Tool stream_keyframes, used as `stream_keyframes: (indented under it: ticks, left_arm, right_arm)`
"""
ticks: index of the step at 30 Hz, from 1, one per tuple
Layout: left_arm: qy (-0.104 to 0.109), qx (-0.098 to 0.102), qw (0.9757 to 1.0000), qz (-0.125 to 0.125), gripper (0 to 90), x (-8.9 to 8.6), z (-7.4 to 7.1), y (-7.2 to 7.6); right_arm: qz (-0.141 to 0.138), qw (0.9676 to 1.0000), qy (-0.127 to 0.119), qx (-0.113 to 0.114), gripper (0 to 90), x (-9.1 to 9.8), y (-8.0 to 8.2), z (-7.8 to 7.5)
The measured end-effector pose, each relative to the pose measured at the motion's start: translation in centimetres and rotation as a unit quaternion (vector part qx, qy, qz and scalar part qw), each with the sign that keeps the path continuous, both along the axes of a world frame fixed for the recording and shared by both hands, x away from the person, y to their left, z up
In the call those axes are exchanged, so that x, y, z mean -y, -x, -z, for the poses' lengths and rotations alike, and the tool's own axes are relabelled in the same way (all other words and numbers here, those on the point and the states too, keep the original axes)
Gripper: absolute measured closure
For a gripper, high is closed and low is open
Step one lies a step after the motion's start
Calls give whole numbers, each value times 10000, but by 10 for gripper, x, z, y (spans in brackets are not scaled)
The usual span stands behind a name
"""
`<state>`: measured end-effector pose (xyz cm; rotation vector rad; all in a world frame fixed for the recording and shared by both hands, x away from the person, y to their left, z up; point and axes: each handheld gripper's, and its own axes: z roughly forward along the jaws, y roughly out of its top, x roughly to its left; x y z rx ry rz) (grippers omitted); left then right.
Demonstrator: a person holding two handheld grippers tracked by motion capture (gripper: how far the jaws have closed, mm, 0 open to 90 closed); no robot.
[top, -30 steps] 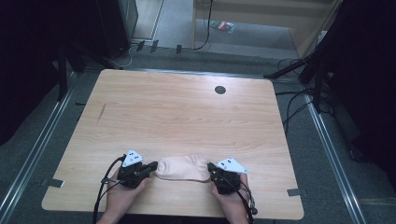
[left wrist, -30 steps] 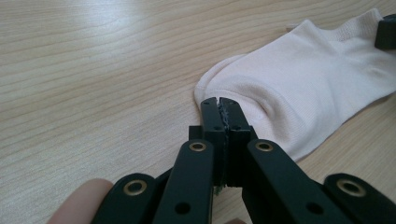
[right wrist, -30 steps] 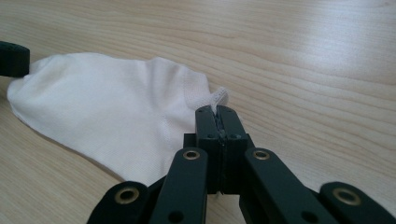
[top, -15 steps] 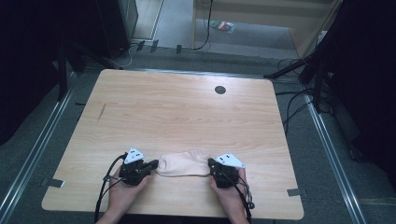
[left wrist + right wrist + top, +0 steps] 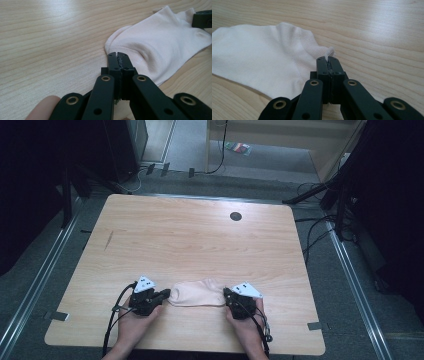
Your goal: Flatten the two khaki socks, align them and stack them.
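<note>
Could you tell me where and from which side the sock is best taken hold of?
Grip the sock by its two ends, coming in low from either side. It lies flat and lengthwise, so only its thin edges offer a pinch. The left gripper is shut on the toe edge, the right gripper on the cuff tab.

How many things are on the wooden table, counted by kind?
Pale pink fabric ankle sock: 1
Black two-jaw grippers, the left gripper pinched on one end of the sock and the right gripper on the other: 2
Round dark hole in the light wooden table, near its far edge: 1
Total: 4
</note>
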<state>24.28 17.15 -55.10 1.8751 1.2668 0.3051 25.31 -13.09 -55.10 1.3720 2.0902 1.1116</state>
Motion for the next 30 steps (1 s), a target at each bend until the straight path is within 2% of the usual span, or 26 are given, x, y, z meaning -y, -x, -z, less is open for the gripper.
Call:
stream_keyframes:
  ticks: [4, 5, 6, 9, 12, 14, 16, 18, 20, 21, 24, 30]
  left_arm:
    - [21, 17, 10000, -20, 900, -1, 0, -1]
    - [74, 20, 10000, -30, 900, -1, 0, 0]
    - [134, 57, 9999, -56, 886, -3, 0, 0]
    - [429, 134, 9989, -163, 670, -10, -2, 1]
    - [532, 321, 9977, -287, 397, -18, -6, 4]
    - [613, 482, 9963, -362, 239, -24, -11, 5]
    - [656, 550, 9956, -384, 92, -30, -14, 6]
    - [687, 645, 9944, -474, 3, -38, -17, 7]
    - [784, 766, 9930, -448, 0, -47, -20, 9]
    - [816, 865, 9917, -498, 0, -52, -21, 10]
    - [993, 925, 9891, -576, 0, -64, -24, 11]
    - [978, 1046, 9873, -684, 0, -82, -26, 16]
  right_arm:
    - [-23, 10000, -19, -28, 894, 0, -1, 0]
    - [-17, 10000, -49, -27, 874, 0, -1, 0]
    - [-29, 9999, -99, -13, 812, 1, -2, 0]
    - [32, 9995, -304, 59, 563, 6, -1, -1]
    - [-35, 9985, -535, 138, 323, 13, -1, -5]
    - [51, 9984, -547, 159, 143, 17, -1, -9]
    - [35, 9983, -574, 138, 0, 24, -1, -12]
    - [8, 9981, -599, 142, 0, 29, 0, -15]
    - [155, 9984, -442, 330, 0, 35, 3, -17]
    - [179, 9981, -465, 360, 0, 38, 4, -19]
    - [238, 9975, -491, 459, 0, 48, 6, -22]
    - [353, 9968, -446, 563, 0, 62, 9, -25]
